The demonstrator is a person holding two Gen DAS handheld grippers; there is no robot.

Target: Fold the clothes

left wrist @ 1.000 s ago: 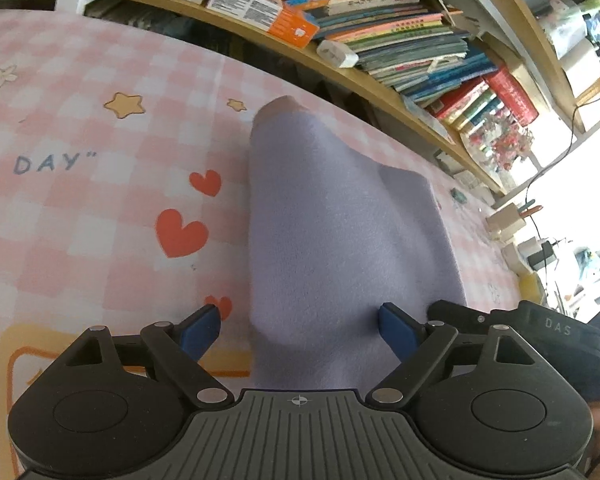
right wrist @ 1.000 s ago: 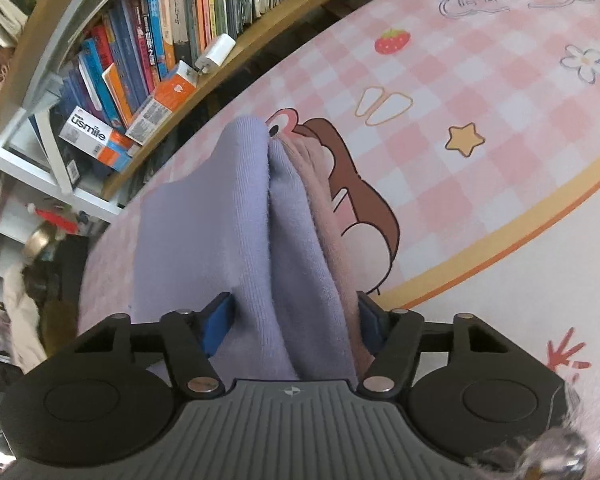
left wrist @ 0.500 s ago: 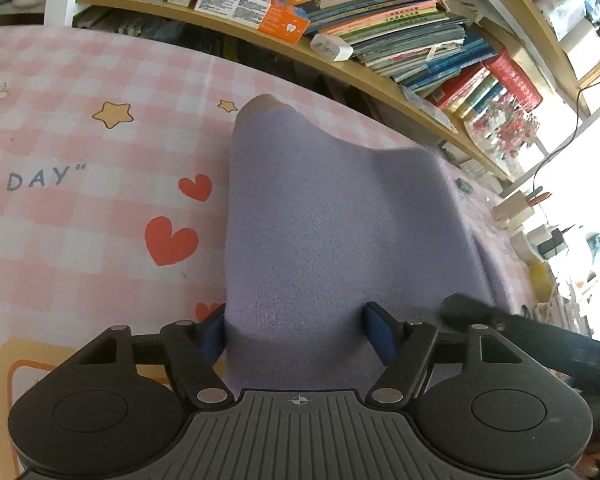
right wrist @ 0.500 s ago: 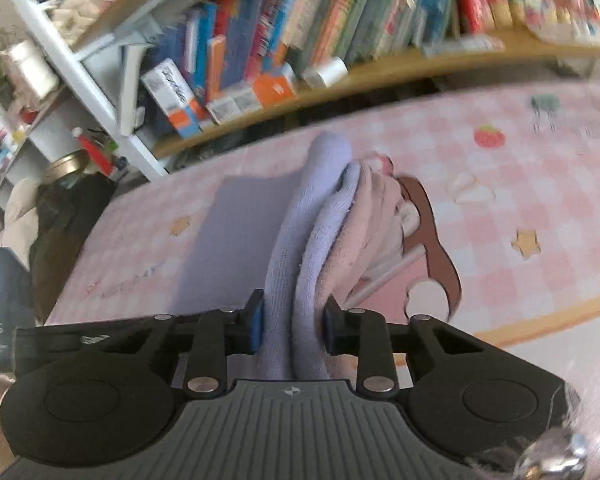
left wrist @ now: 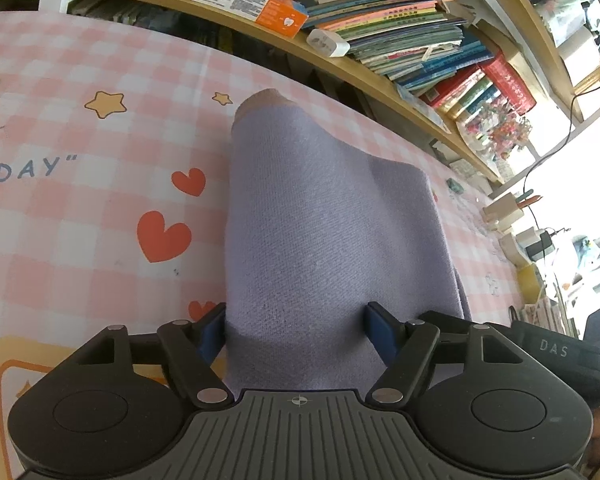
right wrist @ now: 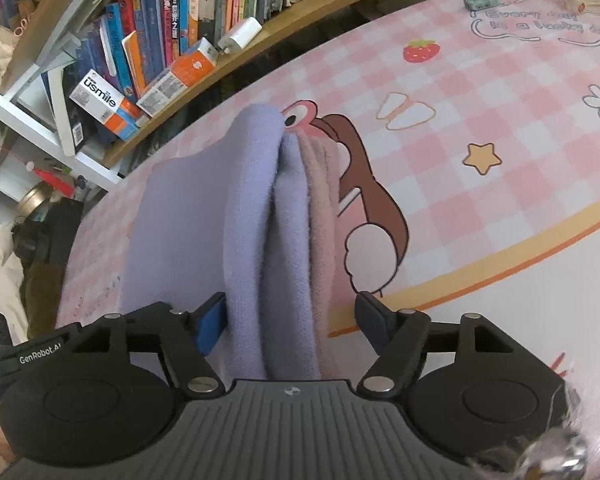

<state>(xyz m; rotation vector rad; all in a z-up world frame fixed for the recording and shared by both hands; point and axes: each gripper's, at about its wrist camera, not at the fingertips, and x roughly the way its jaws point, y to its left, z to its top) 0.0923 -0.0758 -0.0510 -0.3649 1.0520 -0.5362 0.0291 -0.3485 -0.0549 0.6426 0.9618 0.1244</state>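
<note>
A lavender knit garment (left wrist: 324, 216) lies folded on the pink checked tablecloth (left wrist: 60, 216), with a pinkish layer showing at its far end. My left gripper (left wrist: 296, 332) is open, its blue pads (left wrist: 212, 332) on either side of the garment's near edge. In the right wrist view the garment (right wrist: 268, 208) is bunched in thick folds, lavender on the left and pinkish on the right. My right gripper (right wrist: 288, 320) is open, with a gap between its right pad (right wrist: 370, 320) and the cloth.
A wooden bookshelf (left wrist: 380, 60) full of books and boxes runs along the table's far edge, also in the right wrist view (right wrist: 172, 52). The other gripper's body (left wrist: 556, 352) is at the lower right. Small desk items (left wrist: 512, 212) stand at the far right.
My right gripper was shut on the bunched folds half a second ago and has opened. My left gripper narrowed around the garment's near edge and stays open. The garment has settled lower.
</note>
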